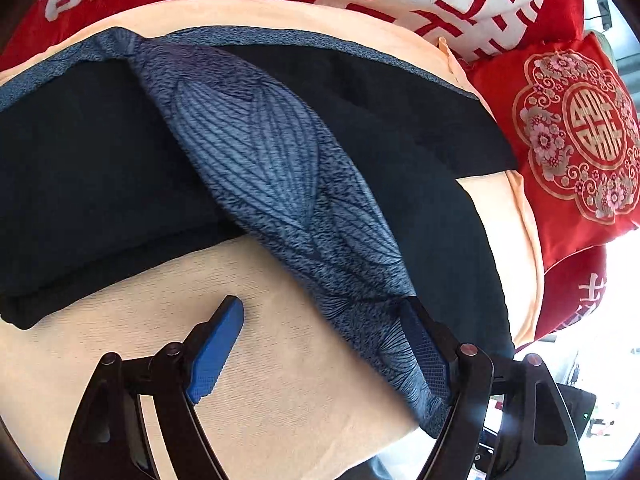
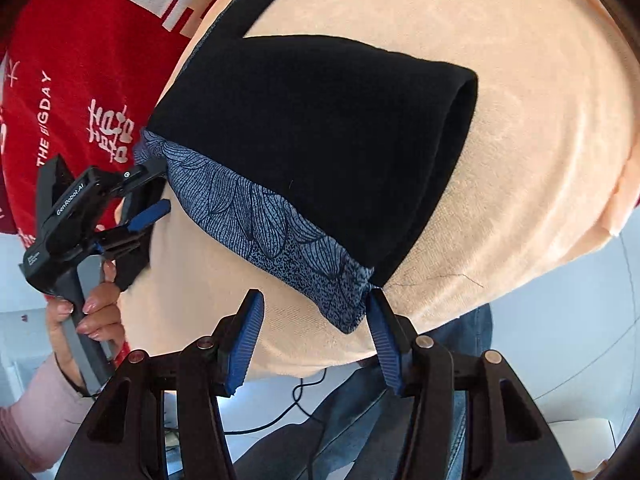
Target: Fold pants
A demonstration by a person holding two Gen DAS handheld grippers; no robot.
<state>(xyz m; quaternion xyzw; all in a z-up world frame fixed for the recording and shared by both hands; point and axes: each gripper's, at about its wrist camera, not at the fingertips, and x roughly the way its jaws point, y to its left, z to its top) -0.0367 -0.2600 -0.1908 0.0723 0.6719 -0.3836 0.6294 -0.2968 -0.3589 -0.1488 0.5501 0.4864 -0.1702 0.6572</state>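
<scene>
While spread apart, both grippers' fingers [image 2: 246, 340] beside pants [image 2: 320, 152], red pillows [image 1: 576, 136] behind.

Bright daylight fills both views, blown out to white at the lower right of the left wrist view. Fisheye bending curves every edge (corners go black). The black pants [image 2: 320, 128] lose fold detail in shadow.

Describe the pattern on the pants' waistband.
Blue-grey waistband with dark veined leaf outlines; clearest in the left wrist view.
</scene>
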